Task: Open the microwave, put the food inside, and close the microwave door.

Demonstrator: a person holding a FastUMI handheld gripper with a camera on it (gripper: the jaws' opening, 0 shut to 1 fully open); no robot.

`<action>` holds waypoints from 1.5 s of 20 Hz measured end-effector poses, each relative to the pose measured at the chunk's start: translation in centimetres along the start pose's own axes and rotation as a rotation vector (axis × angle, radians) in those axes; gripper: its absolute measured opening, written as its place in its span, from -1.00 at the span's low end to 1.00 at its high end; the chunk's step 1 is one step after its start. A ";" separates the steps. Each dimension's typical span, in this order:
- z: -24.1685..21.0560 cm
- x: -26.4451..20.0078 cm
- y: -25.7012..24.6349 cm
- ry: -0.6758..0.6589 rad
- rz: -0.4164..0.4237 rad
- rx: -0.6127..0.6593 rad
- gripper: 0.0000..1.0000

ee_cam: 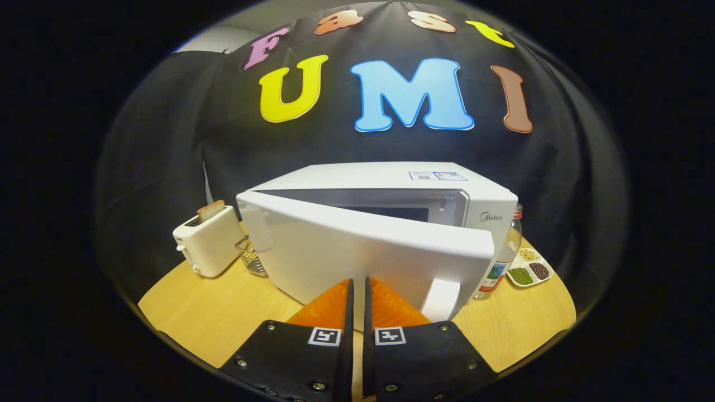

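The gripper (358,287) was found closed, fingers nearly together, tips against the microwave door (357,251). The door was seen partly ajar on the microwave (391,184), set on the table (212,312).

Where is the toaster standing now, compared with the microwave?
In the gripper view the toaster stands on the wooden table, beyond the shut tool, beside the microwave on its hinge side, a wire basket between them.
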State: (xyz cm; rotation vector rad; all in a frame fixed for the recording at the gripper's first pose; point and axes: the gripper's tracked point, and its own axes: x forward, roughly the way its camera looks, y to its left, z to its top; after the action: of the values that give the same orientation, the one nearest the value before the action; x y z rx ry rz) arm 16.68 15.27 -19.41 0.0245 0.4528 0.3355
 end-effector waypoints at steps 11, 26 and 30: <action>2.0 5.3 -3.6 -0.012 -0.109 0.038 -0.85; 6.5 -1.4 -1.6 -0.133 -0.116 -0.052 -0.84; 8.1 -6.0 -0.9 -0.184 -0.112 -0.055 -0.84</action>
State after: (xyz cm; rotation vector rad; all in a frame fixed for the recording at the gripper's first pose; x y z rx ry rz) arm 15.38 12.86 -9.68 -0.0239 0.2614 0.2325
